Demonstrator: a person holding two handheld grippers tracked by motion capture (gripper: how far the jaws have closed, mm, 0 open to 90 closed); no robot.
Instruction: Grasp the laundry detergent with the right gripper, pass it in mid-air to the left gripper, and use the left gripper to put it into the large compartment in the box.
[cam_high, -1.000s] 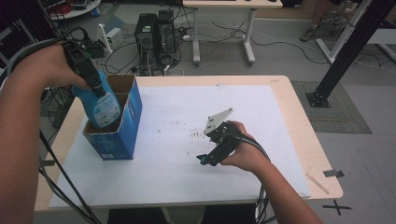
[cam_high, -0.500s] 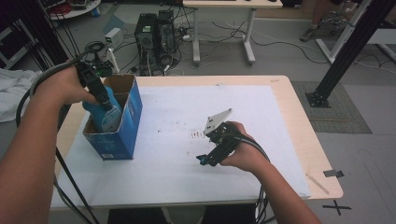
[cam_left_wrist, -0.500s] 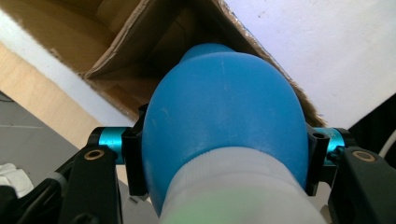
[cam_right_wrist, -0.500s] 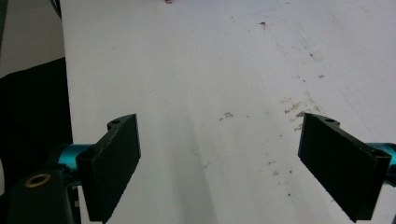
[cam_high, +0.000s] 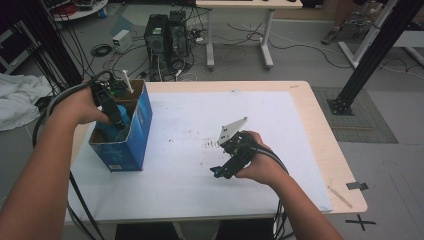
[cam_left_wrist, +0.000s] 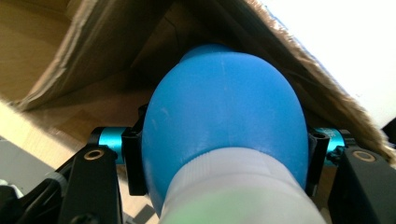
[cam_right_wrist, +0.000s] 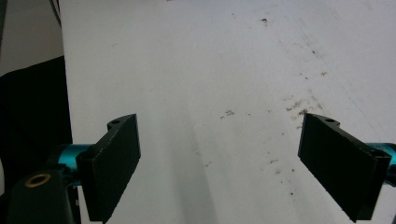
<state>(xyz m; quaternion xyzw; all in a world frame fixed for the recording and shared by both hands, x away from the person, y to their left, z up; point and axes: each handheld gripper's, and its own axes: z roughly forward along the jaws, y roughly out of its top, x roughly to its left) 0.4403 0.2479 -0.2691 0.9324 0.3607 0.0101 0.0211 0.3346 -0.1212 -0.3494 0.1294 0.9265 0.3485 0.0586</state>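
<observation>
Left claw (cam_high: 120, 127) is down inside the blue box (cam_high: 135, 135), and it squeezes a blue ball-shaped bottle (cam_left_wrist: 224, 126) with a white neck. Its black pads press on both sides of the bottle. Brown cardboard walls of the box stand all around this claw.

Right claw (cam_high: 220, 171) sits well apart from the box, low over the white sheet (cam_high: 200, 165). Its two jaws stand wide apart with nothing between them. Just past this claw, little brown crumbs (cam_right_wrist: 299, 109) lie on the sheet.

Under both claws the sheet covers most of a light wooden table (cam_high: 325, 135). Beyond the table, far from the claws, is a grey floor with black computer towers (cam_high: 167, 35), many cables, and white table legs (cam_high: 267, 45). A black metal post (cam_high: 370, 55) leans off to the right claw's side.
</observation>
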